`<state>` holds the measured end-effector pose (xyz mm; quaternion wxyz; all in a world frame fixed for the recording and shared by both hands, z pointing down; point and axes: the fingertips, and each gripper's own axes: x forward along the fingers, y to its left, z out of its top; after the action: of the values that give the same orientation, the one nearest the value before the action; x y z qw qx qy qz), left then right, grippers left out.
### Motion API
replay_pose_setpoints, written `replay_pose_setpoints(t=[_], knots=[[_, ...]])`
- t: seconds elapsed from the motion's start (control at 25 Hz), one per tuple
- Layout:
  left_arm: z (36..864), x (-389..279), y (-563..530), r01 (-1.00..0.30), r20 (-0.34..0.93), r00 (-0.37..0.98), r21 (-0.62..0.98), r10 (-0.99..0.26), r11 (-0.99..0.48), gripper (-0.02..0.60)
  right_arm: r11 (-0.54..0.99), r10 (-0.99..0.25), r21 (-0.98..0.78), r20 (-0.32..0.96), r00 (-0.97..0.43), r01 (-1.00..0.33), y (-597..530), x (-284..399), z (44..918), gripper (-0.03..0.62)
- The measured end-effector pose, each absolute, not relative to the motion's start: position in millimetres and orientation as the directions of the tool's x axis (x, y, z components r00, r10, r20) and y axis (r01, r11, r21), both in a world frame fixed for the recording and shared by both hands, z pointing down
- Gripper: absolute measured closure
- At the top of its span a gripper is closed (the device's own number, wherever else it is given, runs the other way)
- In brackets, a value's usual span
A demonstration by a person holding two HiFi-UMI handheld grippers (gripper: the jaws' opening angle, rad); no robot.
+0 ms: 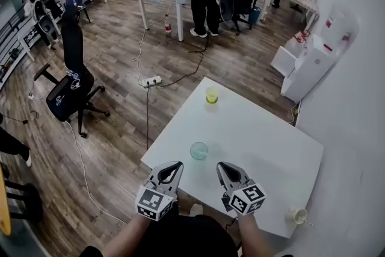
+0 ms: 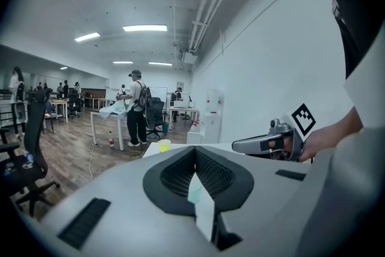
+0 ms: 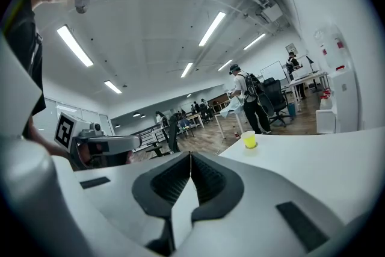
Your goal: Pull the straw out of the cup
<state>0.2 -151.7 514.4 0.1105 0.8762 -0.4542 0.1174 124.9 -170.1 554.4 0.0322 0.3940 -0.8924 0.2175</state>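
Note:
A pale cup (image 1: pixel 296 215) with a thin straw (image 1: pixel 309 223) sticking out toward the right sits at the table's near right corner; whether it stands or lies tipped I cannot tell. My left gripper (image 1: pixel 178 164) and right gripper (image 1: pixel 221 166) hover side by side over the near edge of the white table (image 1: pixel 264 135), both shut and empty. The straw cup is well to the right of the right gripper. In the left gripper view the jaws (image 2: pixel 195 151) meet at the tips. The right gripper view shows its jaws (image 3: pixel 190 157) closed too.
A teal cup (image 1: pixel 199 150) stands just beyond and between the grippers. A yellow cup (image 1: pixel 211 95) is at the table's far edge. A black office chair (image 1: pixel 71 90) and floor cables lie to the left. A wall and a white cabinet (image 1: pixel 310 66) are to the right. People stand at far desks.

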Motion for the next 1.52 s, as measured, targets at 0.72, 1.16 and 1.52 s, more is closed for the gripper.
replay_pose_setpoints(t=[0.72, 1.16, 1.52], knots=[[549.9, 10.3, -197.8, -0.704, 0.350, 0.692, 0.136, -0.631, -0.697, 0.568, 0.520, -0.699, -0.316, 0.375, -0.608, -0.793, -202.3, 102.9, 603.4, 0.572], [567.1, 11.2, -209.1, -0.654, 0.372, 0.733, 0.157, -0.569, -0.740, 0.566, 0.486, -0.687, -0.305, 0.445, -0.574, -0.819, -201.8, 95.5, 629.0, 0.571], [573.1, 0.4, -214.0, -0.651, 0.387, 0.735, 0.173, -0.556, -0.739, 0.566, 0.474, -0.673, -0.280, 0.495, -0.549, -0.835, -206.6, 90.9, 643.5, 0.514]])
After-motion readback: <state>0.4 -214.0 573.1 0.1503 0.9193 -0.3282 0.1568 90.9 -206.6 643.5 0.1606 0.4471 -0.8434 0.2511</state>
